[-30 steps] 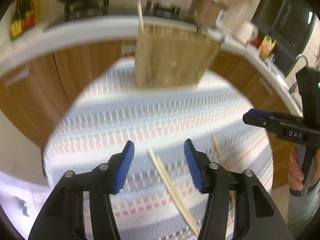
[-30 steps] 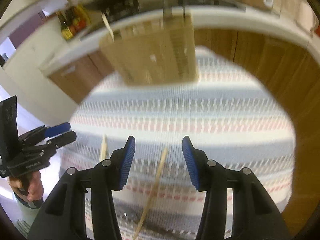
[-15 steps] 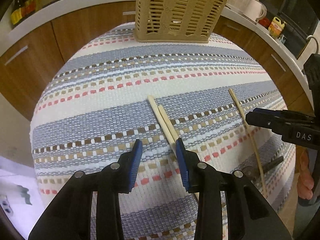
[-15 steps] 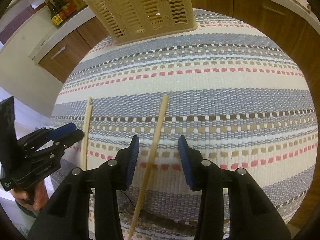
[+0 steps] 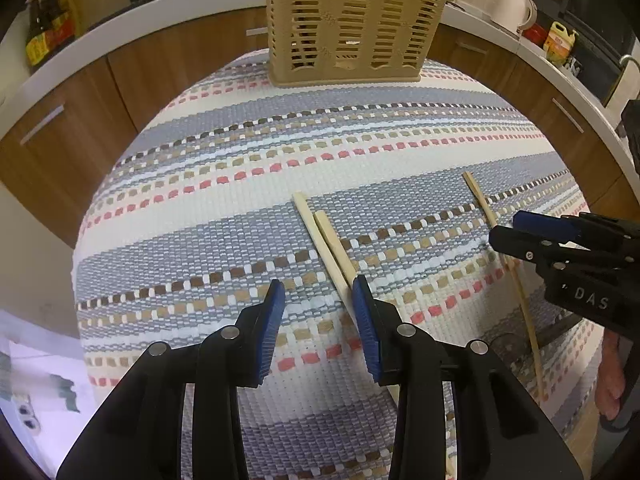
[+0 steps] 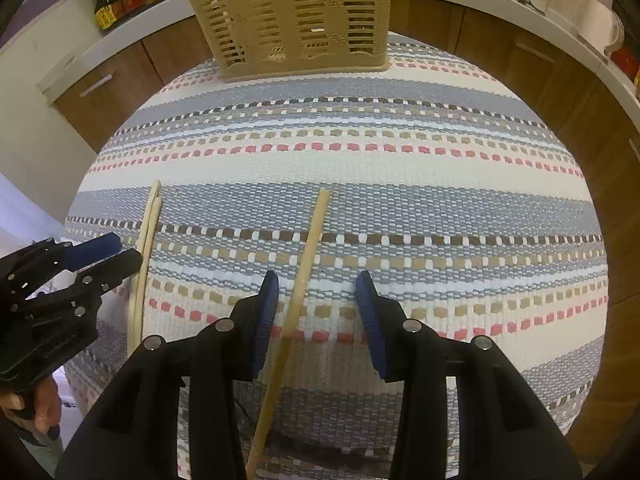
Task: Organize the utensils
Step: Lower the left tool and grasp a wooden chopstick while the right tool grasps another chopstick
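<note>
The left gripper (image 5: 318, 294) stands with its jaws apart and holds nothing; its right fingertip (image 5: 360, 292) sits just beside the pair of chopsticks (image 5: 324, 236), which lie side by side, touching, on the striped woven mat (image 5: 248, 216). The right gripper (image 6: 316, 292) likewise stands with jaws apart and empty; a single chopstick (image 6: 310, 240) lies on the mat between its fingers, nearer the left one, with no contact visible. The pair lies well apart from the single chopstick. A beige slotted utensil basket (image 6: 292, 20) stands upright at the far edge of the mat. Behind it run wooden cabinets (image 5: 176, 60) under a white countertop (image 5: 120, 28).
</note>
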Available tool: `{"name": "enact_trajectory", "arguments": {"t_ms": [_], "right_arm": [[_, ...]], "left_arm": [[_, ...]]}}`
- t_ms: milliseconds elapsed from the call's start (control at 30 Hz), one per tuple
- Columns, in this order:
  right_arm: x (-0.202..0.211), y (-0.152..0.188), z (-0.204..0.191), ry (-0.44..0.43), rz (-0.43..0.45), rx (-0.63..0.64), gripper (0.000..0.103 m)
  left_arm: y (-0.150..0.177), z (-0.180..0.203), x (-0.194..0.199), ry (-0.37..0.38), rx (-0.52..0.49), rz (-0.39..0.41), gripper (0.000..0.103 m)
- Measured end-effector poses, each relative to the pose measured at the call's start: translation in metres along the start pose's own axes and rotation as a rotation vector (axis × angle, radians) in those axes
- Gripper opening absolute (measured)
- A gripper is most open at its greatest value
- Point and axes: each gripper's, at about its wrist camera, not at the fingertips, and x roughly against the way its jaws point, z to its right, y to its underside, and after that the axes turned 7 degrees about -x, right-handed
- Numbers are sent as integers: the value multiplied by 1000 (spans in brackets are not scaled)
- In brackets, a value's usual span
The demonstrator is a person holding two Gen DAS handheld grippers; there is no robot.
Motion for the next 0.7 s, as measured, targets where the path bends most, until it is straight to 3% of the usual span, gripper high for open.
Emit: {"name": "enact_trajectory", "arguments": {"t_ms": [100, 167, 233, 433, 633, 700], "right_arm": [[-1, 0, -5, 32, -1, 25, 37], [-1, 2, -9, 62, 0, 48, 37], [-2, 4, -13, 84, 1, 69, 37], [-3, 2, -19, 101, -19, 114, 35], [-4, 5, -37, 144, -21, 224, 22], [-4, 8, -46, 163, -14, 258, 14]], "left_arm": [[-1, 0, -1, 0, -8, 0, 30], [0, 0, 0, 18, -15, 1, 16], [1, 0, 1, 29, -20, -5, 10], [4, -13, 3, 48, -7, -23, 9], [-1, -27, 1, 131, 38, -65, 11], [-6, -30, 0, 133, 44, -75, 17]]}}
